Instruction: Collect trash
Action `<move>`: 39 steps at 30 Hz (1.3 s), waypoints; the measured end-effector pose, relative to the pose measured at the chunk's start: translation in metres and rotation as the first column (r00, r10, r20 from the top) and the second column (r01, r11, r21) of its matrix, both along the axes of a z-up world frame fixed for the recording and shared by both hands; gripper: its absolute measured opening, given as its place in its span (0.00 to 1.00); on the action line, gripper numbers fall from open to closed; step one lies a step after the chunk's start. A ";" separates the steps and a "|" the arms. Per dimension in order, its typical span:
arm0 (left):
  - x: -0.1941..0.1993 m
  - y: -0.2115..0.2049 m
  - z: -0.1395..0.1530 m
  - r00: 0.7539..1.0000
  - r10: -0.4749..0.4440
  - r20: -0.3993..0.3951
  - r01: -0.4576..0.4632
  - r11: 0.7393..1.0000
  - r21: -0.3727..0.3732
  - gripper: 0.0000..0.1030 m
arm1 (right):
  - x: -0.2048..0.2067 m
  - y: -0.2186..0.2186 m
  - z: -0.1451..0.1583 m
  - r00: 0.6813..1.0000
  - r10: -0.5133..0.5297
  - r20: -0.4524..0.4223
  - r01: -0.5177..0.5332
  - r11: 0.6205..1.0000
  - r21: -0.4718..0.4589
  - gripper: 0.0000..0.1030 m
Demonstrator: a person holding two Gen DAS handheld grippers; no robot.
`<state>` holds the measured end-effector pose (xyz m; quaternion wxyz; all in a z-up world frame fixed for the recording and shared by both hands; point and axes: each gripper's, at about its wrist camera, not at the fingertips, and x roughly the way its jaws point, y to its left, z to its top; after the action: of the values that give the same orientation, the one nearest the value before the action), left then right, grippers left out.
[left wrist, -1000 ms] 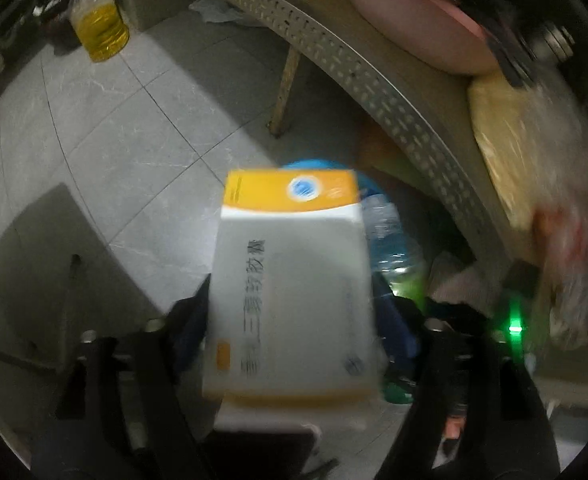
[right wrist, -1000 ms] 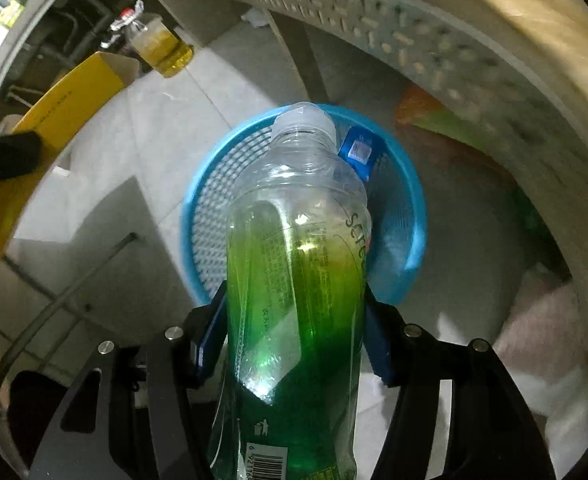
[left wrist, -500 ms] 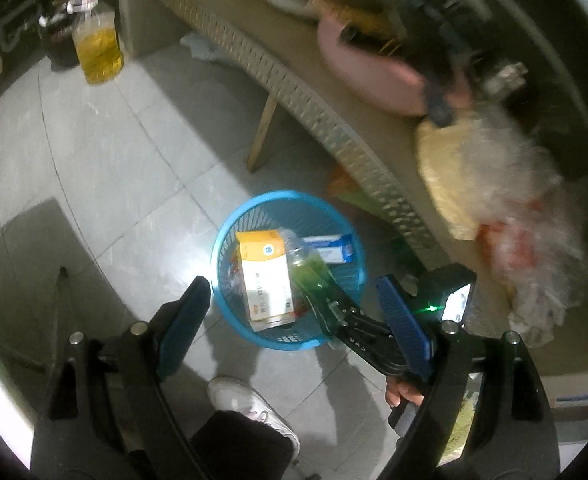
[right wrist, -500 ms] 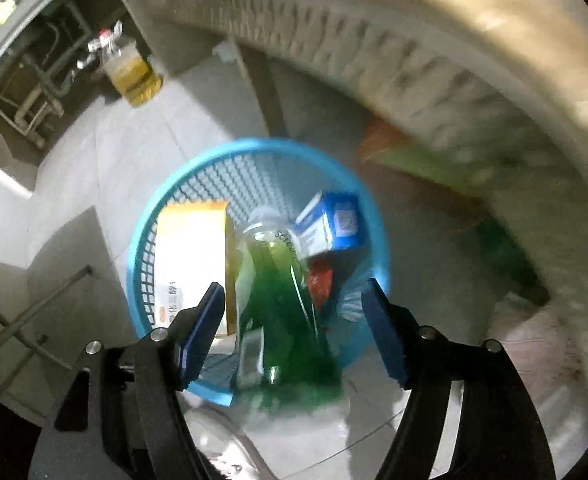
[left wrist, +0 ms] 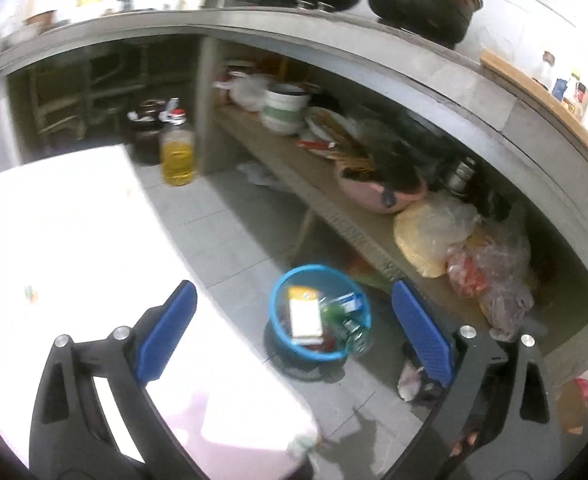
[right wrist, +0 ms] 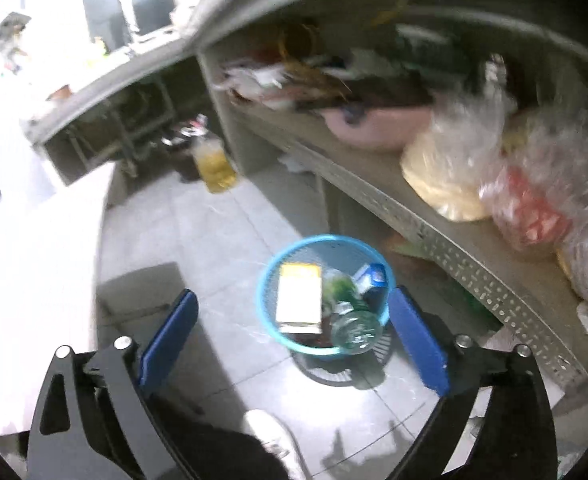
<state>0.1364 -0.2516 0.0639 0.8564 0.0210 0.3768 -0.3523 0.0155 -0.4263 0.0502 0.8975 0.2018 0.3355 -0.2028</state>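
Left wrist view: both your claws stand spread and empty above the round blue mesh plastic basket [left wrist: 280, 334] on the grey tiled floor [left wrist: 222, 236].

Your left claw [left wrist: 290, 322] has just been opening, nothing between its blue pads. Your right claw [right wrist: 292, 328] has just been opening too, and it grips nothing. Inside the basket lie the white and yellow cardboard box [left wrist: 304, 314], the clear plastic bottle of green liquid [right wrist: 348, 316] and a small blue and white carton [right wrist: 374, 278]. The basket stands just beside the low perforated shelf [right wrist: 446, 236], near a white shoe [right wrist: 274, 432].
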 end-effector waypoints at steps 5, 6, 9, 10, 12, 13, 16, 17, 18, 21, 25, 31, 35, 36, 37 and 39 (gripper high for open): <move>-0.045 0.035 -0.019 0.982 0.175 0.072 -0.185 0.966 0.178 0.92 | -0.016 0.050 0.040 1.000 0.021 -0.005 -0.021 0.996 -0.089 0.94; -0.053 0.039 -0.023 0.978 0.189 0.090 -0.204 0.957 0.206 0.92 | -0.019 0.057 0.045 1.000 0.014 -0.022 -0.016 0.994 -0.109 0.94; -0.075 0.048 -0.030 0.971 0.187 0.152 -0.222 0.942 0.254 0.92 | -0.028 0.082 0.059 0.997 -0.005 -0.080 -0.009 0.983 -0.183 0.94; -0.083 0.052 -0.031 0.969 0.182 0.169 -0.222 0.939 0.261 0.92 | -0.031 0.088 0.062 0.996 -0.004 -0.091 -0.014 0.980 -0.199 0.94; -0.093 0.056 -0.031 0.962 0.196 0.189 -0.245 0.928 0.281 0.92 | -0.038 0.098 0.068 0.994 -0.008 -0.113 -0.017 0.975 -0.222 0.94; -0.097 0.059 -0.030 0.958 0.206 0.198 -0.258 0.922 0.290 0.92 | -0.041 0.102 0.068 0.992 -0.016 -0.126 -0.015 0.971 -0.237 0.94; -0.107 0.071 -0.027 0.939 0.249 0.235 -0.317 0.894 0.317 0.92 | -0.050 0.108 0.066 0.980 -0.053 -0.191 -0.004 0.958 -0.288 0.94; -0.111 0.072 -0.026 0.933 0.259 0.249 -0.331 0.889 0.316 0.92 | -0.053 0.106 0.065 0.980 -0.062 -0.192 0.004 0.958 -0.287 0.94; -0.114 0.076 -0.025 0.924 0.271 0.269 -0.350 0.883 0.313 0.92 | -0.057 0.102 0.064 0.979 -0.075 -0.188 0.020 0.960 -0.281 0.94; -0.119 0.082 -0.020 0.905 0.307 0.296 -0.395 0.864 0.312 0.92 | -0.067 0.089 0.063 0.975 -0.127 -0.182 0.077 0.963 -0.257 0.94; -0.113 0.093 -0.019 0.899 0.365 0.241 -0.426 0.855 0.297 0.92 | -0.077 0.080 0.065 0.968 -0.175 -0.178 0.123 0.956 -0.267 0.94; -0.109 0.095 -0.020 0.889 0.414 0.193 -0.454 0.847 0.276 0.92 | -0.079 0.075 0.064 0.962 -0.195 -0.191 0.137 0.950 -0.282 0.94; -0.105 0.097 -0.022 0.887 0.429 0.170 -0.461 0.844 0.275 0.92 | -0.078 0.074 0.063 0.962 -0.190 -0.195 0.130 0.950 -0.283 0.94; -0.104 0.099 -0.022 0.886 0.433 0.164 -0.463 0.843 0.274 0.92 | -0.078 0.074 0.063 0.962 -0.189 -0.196 0.129 0.950 -0.284 0.94; -0.104 0.100 -0.022 0.884 0.439 0.159 -0.466 0.842 0.272 0.92 | -0.078 0.073 0.062 0.962 -0.187 -0.198 0.126 0.951 -0.283 0.94; -0.103 0.101 -0.022 0.882 0.446 0.150 -0.471 0.841 0.267 0.92 | -0.077 0.074 0.061 0.963 -0.183 -0.200 0.122 0.951 -0.283 0.94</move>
<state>0.0336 -0.1510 0.0418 0.9175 0.0726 0.3836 -0.0755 -0.0618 -0.3527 0.1110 0.8545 0.0799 0.3873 -0.3369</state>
